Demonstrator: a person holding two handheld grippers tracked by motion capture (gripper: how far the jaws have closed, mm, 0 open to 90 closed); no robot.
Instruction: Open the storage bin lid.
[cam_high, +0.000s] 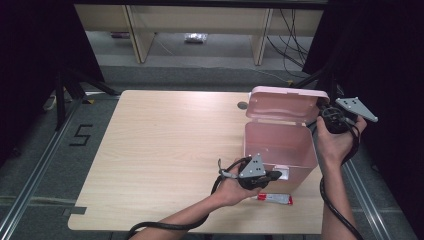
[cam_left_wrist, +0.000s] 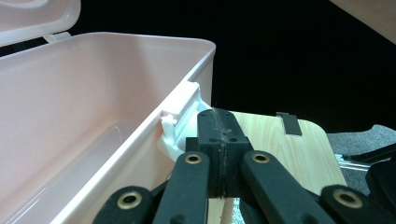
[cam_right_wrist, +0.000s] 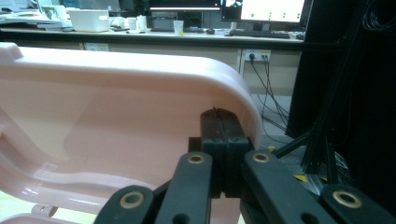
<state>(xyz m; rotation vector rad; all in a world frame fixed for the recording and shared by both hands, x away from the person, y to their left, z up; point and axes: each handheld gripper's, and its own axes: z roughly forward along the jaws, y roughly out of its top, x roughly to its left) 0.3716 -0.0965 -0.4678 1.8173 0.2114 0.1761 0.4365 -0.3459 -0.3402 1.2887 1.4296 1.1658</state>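
- The pink box (cam_high: 280, 145) stood at the right side of the bench (cam_high: 165, 150), its lid (cam_high: 285, 105) raised upright behind the open body.
- The left tongs (cam_high: 272, 176) were at the box's near wall, jaws closed together with nothing between them, tips just beside the white latch (cam_left_wrist: 180, 116).
- The right tongs (cam_high: 320, 112) were at the lid's right edge, jaws closed and empty.
- A small white-and-red tube (cam_high: 275, 198) lay on the bench near the box's front.

Pale pink plastic box (cam_high: 280, 145), upright at table's right side, hinged lid (cam_high: 285, 104) raised open
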